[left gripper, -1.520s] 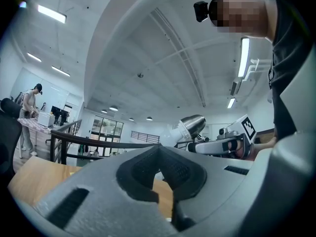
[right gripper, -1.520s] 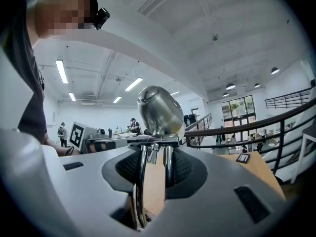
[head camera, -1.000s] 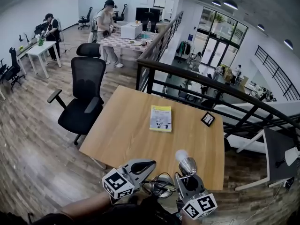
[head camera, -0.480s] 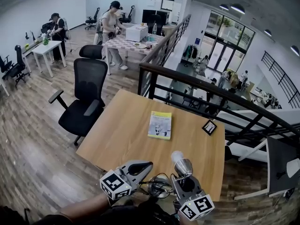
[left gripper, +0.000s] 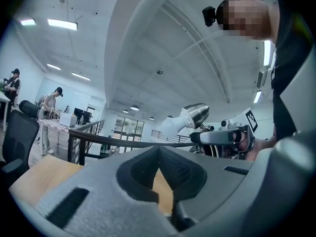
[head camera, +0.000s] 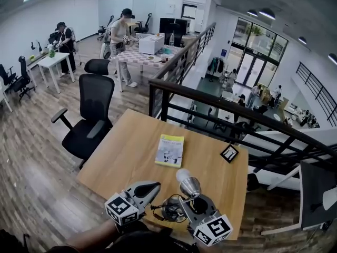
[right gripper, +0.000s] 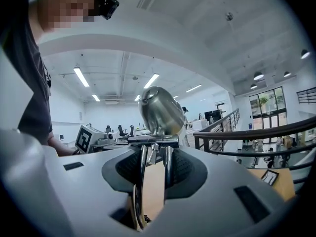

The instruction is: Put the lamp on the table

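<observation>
The lamp [head camera: 187, 182] has a silver shade with a white bulb end, thin metal stems and a dark cord coiled below it. My right gripper [head camera: 190, 195] is shut on those stems, holding the lamp over the near edge of the wooden table [head camera: 126, 157]. In the right gripper view the shade [right gripper: 160, 111] stands just beyond the jaws [right gripper: 154, 152], which pinch the rods. My left gripper [head camera: 154, 185] hovers beside it to the left, shut and empty. In the left gripper view its jaws [left gripper: 158, 149] meet at the tip, and the lamp [left gripper: 193, 117] shows to the right.
A yellow-green booklet [head camera: 169, 151] lies mid-table and a small black-framed card [head camera: 229, 153] sits near the far right corner. A black railing [head camera: 210, 96] runs behind the table, with a drop beyond. A black office chair [head camera: 89, 115] stands to the left. People stand at far desks.
The table and booklet have drawn nearer to both grippers, which sit a little further left in the picture. The right gripper's hold on the lamp is unchanged.
</observation>
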Action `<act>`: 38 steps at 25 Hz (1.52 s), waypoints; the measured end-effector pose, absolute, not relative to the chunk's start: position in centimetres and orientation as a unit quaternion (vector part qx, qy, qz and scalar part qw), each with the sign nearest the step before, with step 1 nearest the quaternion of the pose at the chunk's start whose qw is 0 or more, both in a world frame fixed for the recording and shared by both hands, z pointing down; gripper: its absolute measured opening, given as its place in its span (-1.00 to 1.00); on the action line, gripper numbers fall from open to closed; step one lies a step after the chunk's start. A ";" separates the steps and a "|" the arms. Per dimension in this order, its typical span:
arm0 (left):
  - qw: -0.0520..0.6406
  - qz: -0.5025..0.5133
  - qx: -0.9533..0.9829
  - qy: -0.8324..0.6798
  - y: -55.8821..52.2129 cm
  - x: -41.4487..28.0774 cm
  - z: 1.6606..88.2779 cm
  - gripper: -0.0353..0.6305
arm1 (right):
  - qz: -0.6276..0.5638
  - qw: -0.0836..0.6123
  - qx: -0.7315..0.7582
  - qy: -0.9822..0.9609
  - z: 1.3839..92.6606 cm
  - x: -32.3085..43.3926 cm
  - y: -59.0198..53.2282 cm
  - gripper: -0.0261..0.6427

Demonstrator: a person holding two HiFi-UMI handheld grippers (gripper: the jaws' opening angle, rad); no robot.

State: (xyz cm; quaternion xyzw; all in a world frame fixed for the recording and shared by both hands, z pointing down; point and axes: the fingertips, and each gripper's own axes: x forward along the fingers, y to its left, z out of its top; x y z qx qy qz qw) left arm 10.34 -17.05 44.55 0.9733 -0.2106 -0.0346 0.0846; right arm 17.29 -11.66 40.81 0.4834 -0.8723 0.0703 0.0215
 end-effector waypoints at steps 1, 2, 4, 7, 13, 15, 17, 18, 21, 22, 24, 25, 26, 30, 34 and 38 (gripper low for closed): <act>0.087 -0.036 0.972 -0.216 -17.3 10.7 44.5 -0.87 | 0.069 0.023 0.480 -0.874 40.6 17.8 -12.0 -0.59; 0.090 -0.036 0.971 -0.220 -17.6 10.9 44.5 -0.87 | 0.069 0.024 0.478 -0.875 40.5 18.2 -12.3 -0.59; 0.094 -0.033 0.969 -0.227 -18.1 11.3 44.9 -0.87 | 0.069 0.025 0.475 -0.877 40.4 19.1 -12.8 -0.59; 0.090 -0.032 0.967 -0.235 -19.2 11.7 45.4 -0.87 | 0.072 0.024 0.475 -0.877 40.5 20.2 -13.7 -0.59; 0.086 -0.032 0.967 -0.238 -21.3 12.7 46.2 -0.87 | 0.083 0.028 0.479 -0.873 41.6 21.8 -15.6 -0.59; 0.080 -0.032 0.968 -0.238 -21.9 13.0 46.3 -0.87 | 0.086 0.030 0.479 -0.873 42.0 22.0 -16.1 -0.59; 0.075 -0.033 0.968 -0.239 -22.7 13.1 46.3 -0.87 | 0.088 0.030 0.479 -0.873 42.2 22.2 -16.7 -0.59; 0.075 -0.034 0.968 -0.239 -23.0 13.2 46.2 -0.87 | 0.089 0.030 0.478 -0.873 42.3 22.2 -17.1 -0.59; 0.076 -0.033 0.968 -0.237 -23.7 13.5 46.2 -0.87 | 0.092 0.030 0.478 -0.873 42.4 22.4 -17.7 -0.59; 0.076 -0.032 0.968 -0.236 -23.9 13.5 46.2 -0.87 | 0.093 0.030 0.478 -0.873 42.5 22.4 -17.9 -0.59; 0.075 -0.030 0.969 -0.234 -24.2 13.8 46.0 -0.87 | 0.097 0.032 0.477 -0.873 42.5 22.5 -18.2 -0.59; 0.074 -0.030 0.969 -0.234 -24.3 13.9 46.0 -0.87 | 0.099 0.034 0.477 -0.873 42.6 22.6 -18.3 -0.59; 0.073 -0.029 0.969 -0.234 -24.5 13.9 45.9 -0.87 | 0.101 0.036 0.476 -0.873 42.8 22.6 -18.5 -0.59; 0.079 -0.027 0.969 -0.233 -26.0 13.8 46.5 -0.87 | 0.113 0.043 0.480 -0.869 43.9 22.5 -20.2 -0.59; 0.088 -0.024 0.968 -0.235 -27.9 13.1 47.4 -0.87 | 0.124 0.049 0.480 -0.867 45.2 22.2 -22.1 -0.59; 0.102 -0.020 0.966 -0.238 -29.6 12.9 48.2 -0.87 | 0.136 0.055 0.481 -0.865 46.6 22.3 -23.7 -0.59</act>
